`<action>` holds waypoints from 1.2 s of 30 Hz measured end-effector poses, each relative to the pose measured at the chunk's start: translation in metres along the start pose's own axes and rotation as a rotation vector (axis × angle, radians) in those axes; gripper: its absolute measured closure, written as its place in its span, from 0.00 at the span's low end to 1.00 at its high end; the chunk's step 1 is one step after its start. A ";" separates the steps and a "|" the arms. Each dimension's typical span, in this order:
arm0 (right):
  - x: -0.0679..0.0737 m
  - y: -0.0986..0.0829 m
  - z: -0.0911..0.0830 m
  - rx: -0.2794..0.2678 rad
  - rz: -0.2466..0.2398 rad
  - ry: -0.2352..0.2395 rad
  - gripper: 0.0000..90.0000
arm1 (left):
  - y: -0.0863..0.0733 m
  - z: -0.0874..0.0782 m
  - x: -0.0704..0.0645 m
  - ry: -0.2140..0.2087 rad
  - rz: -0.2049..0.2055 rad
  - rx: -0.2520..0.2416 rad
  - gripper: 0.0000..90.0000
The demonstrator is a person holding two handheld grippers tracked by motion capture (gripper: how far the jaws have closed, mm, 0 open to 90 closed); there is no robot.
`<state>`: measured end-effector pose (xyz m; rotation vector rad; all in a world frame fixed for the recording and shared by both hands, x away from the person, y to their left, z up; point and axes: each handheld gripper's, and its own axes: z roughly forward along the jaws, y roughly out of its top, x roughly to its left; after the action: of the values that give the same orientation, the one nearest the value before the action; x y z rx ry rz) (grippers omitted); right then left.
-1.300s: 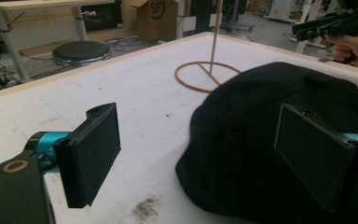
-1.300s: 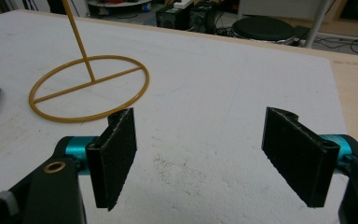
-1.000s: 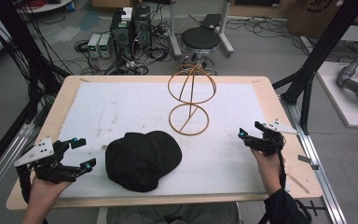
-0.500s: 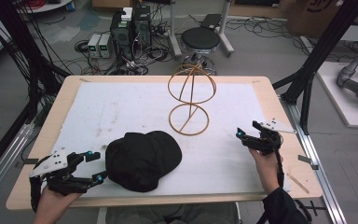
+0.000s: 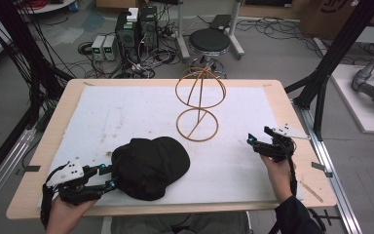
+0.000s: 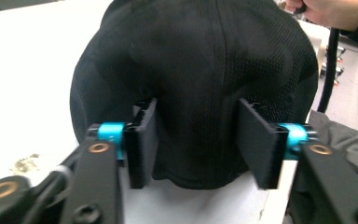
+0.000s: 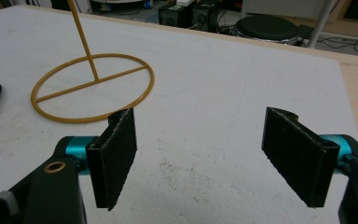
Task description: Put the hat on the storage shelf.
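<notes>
Cap point(image 5: 151, 165) between wire stand point(image 5: 197, 105) and left gripper point(image 5: 108, 176)

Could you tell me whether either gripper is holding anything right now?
Nothing is held: the left gripper stands open around the cap's near edge; the right gripper is open.

A wooden table point(image 5: 297, 117) is carrying a white mat point(image 5: 126, 117) that is covering most of its top, and the mat is showing faint scuffs and specks. On the floor beyond the far edge, a round black stool point(image 5: 209, 40) is standing beside two dark computer towers point(image 5: 136, 29) and two small pale boxes point(image 5: 104, 46), with tangled cables point(image 5: 151, 58) lying around them (loose loops, running every way). Black frame struts point(image 5: 338, 53) are rising at the right of the table, and more are standing at the left point(image 5: 22, 53). A grey machine part point(image 5: 372, 85) is resting on a pale platform at the far right.
</notes>
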<state>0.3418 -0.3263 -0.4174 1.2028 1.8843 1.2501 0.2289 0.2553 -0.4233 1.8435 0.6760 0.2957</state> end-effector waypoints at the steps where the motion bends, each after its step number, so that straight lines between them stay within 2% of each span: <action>1: -0.001 0.000 0.000 -0.003 -0.007 -0.003 0.29 | 0.000 0.000 0.000 -0.007 0.005 -0.004 0.61; 3: -0.001 0.000 0.000 -0.003 -0.004 -0.003 0.29 | 0.002 -0.002 -0.001 -0.014 0.030 -0.010 0.72; 4: -0.001 0.000 0.000 -0.004 -0.004 -0.005 0.29 | 0.003 -0.003 -0.002 -0.019 0.036 -0.013 0.82; 5: -0.001 0.000 0.000 -0.003 -0.003 -0.004 0.29 | 0.003 -0.006 -0.001 -0.030 0.043 -0.019 0.88; 7: -0.001 0.000 0.000 -0.003 -0.003 -0.002 0.29 | 0.003 -0.008 0.001 -0.034 0.039 -0.024 0.96; 12: 0.000 0.000 0.000 -0.004 -0.006 -0.003 0.29 | 0.002 -0.009 0.001 -0.048 0.036 -0.025 0.98; 13: 0.000 0.000 0.001 -0.004 -0.007 0.000 0.29 | 0.002 -0.008 0.000 -0.022 0.020 -0.039 0.89; 14: 0.000 0.000 0.001 0.000 -0.006 0.001 0.29 | 0.002 -0.008 0.000 -0.022 0.020 -0.039 0.67; 15: 0.000 0.000 0.001 0.001 -0.006 0.000 0.29 | 0.002 -0.007 -0.001 0.027 -0.019 -0.041 0.50; 16: 0.000 0.000 0.001 -0.001 -0.002 0.000 0.29 | 0.002 -0.007 -0.001 0.027 -0.019 -0.041 0.47; 18: 0.000 0.000 0.001 -0.003 -0.006 0.001 0.29 | 0.002 -0.003 -0.004 -0.015 -0.005 -0.035 0.49; 19: 0.001 0.000 0.001 -0.003 -0.006 0.003 0.29 | 0.003 -0.001 -0.004 -0.018 0.000 -0.027 0.49; 23: 0.001 0.000 0.002 0.000 -0.006 0.003 0.29 | 0.005 0.002 -0.005 -0.014 0.019 -0.005 0.65; 24: 0.001 0.001 0.001 -0.002 -0.005 0.003 0.29 | 0.006 0.003 -0.004 -0.014 0.017 -0.003 0.65; 26: 0.001 0.001 0.001 -0.005 -0.008 0.000 0.29 | 0.006 0.002 -0.004 -0.018 0.023 -0.003 0.78; 27: 0.001 0.001 0.001 -0.003 -0.005 -0.002 0.29 | 0.006 0.001 -0.003 -0.023 0.032 -0.007 0.90; 28: 0.000 0.000 0.000 -0.001 -0.003 -0.001 0.29 | 0.006 -0.001 -0.002 -0.033 0.035 -0.010 0.95; 33: -0.001 0.000 0.000 -0.003 -0.006 -0.003 0.29 | 0.007 -0.002 -0.002 -0.040 0.041 -0.010 0.98; 36: 0.000 0.000 0.000 -0.005 -0.005 -0.004 0.29 | 0.012 -0.004 -0.003 -0.064 0.049 -0.032 0.98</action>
<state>0.3422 -0.3262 -0.4174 1.1968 1.8787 1.2482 0.2283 0.2543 -0.4103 1.8334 0.5793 0.2767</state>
